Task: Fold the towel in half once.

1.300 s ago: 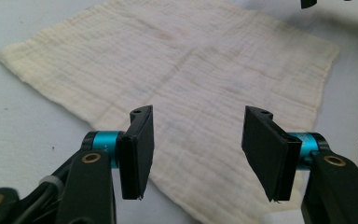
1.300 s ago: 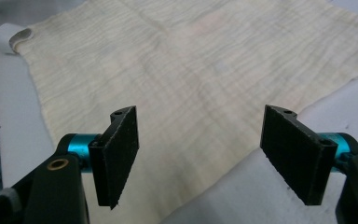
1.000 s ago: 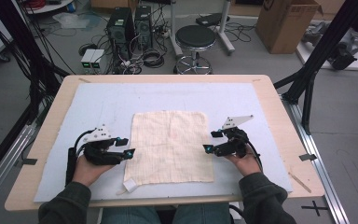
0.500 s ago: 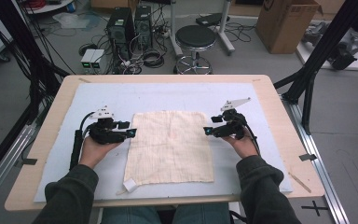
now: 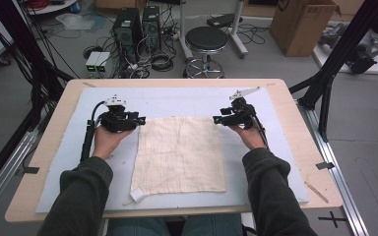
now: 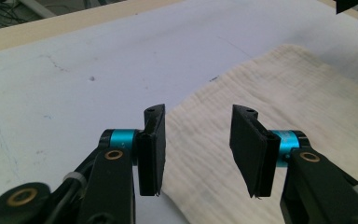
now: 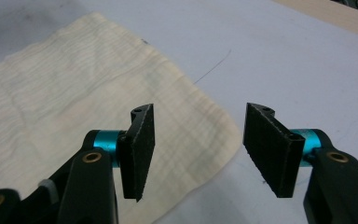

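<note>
On table: wooden top [image 5: 295,123] w/ pale blue mat [image 5: 177,101] laid over it, prob. as a smooth work surface for handling fabric.
Cloth: cream woven cloth [image 5: 179,155] lies flat, centre of mat, spread to full square; small tag corner [image 5: 138,195] sticks out at near-left edge. Flat layout leaves both far corners free to grab.
Forearms: two dark sleeves [image 5: 81,191] reach fwd, one each side of cloth, so hands work as a matched pair.
Left gripper: left gripper [image 5: 139,120] sits level at cloth's far-left corner [image 6: 191,100], aimed inward; jaws apart, have just been closing, pads not yet pressing. Left gripper view puts the cloth edge between and below the jaws, corner just ahead.
Right gripper: right gripper [image 5: 217,119] mirrors it at far-right corner [image 7: 230,135]; jaws apart, also just been closing, nothing pinched yet. Corner lies between and under the pads in right gripper view.
Read: both tongs lined up on far corners, likely to pinch both at once and lift or fold toward the person.
Risk: pads may catch mat or miss the thin edge if too high.
</note>
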`<state>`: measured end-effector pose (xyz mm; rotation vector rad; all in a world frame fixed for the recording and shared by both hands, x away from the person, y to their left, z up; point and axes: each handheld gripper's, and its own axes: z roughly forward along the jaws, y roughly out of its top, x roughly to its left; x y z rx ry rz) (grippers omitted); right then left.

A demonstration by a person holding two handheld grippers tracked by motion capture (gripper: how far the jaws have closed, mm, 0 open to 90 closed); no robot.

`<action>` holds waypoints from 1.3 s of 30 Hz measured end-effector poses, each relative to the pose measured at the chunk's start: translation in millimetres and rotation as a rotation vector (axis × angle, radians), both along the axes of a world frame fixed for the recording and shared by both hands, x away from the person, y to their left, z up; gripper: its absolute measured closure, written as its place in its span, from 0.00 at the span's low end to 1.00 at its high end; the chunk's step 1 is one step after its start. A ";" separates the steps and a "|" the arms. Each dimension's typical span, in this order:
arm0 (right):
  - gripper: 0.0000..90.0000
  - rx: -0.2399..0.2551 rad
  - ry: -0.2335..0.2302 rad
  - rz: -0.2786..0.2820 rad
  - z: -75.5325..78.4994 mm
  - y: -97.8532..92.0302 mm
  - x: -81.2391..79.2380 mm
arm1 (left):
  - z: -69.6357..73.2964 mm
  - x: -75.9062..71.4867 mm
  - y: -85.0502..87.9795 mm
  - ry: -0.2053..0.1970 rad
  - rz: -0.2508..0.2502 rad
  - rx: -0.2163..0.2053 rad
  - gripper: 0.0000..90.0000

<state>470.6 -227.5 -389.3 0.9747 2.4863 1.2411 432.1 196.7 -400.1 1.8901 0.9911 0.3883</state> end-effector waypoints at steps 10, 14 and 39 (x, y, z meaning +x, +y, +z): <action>0.61 -0.018 0.058 -0.056 -24.0 -0.2 19.4 | -23.3 20.0 -10.1 0.067 0.110 0.085 0.66; 0.65 -0.038 0.093 -0.075 -30.9 -0.1 22.7 | -32.4 23.3 -11.8 0.110 0.173 0.105 0.70; 0.95 -0.070 0.143 -0.073 -35.8 14.7 29.6 | -29.7 22.8 -16.1 0.083 0.182 0.093 0.97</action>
